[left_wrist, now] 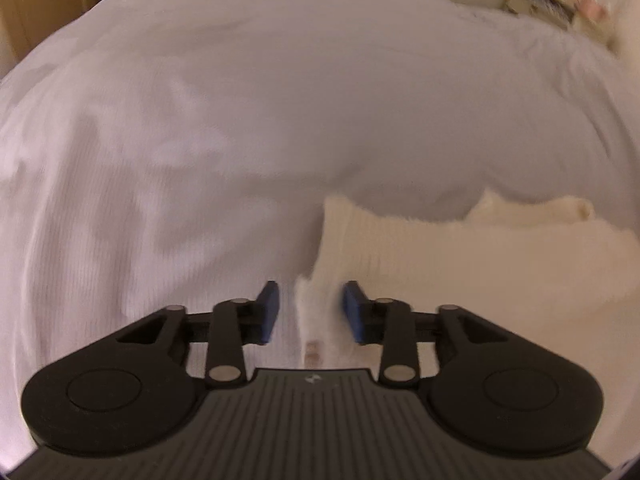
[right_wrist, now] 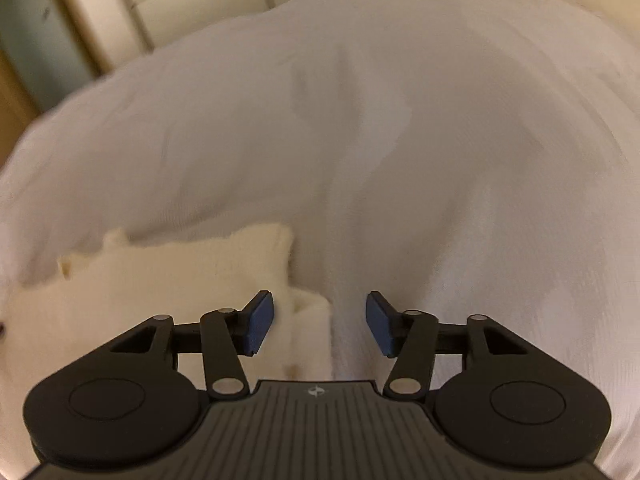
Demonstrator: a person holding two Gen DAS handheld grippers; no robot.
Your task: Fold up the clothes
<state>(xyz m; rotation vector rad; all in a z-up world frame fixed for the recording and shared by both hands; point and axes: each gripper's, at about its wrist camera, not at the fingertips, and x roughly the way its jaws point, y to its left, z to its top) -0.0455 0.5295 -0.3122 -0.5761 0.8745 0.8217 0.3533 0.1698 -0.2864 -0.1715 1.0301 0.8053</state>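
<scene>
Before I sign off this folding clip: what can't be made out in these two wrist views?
- Cream garment: left wrist view, cut off by the right edge and the left gripper; its type is unclear.
- Same garment: right wrist view, its near end is hidden behind the right gripper.
- Clutter: left wrist view, too blurred to identify.
- White bedcover: texture smeared by motion blur.
</scene>
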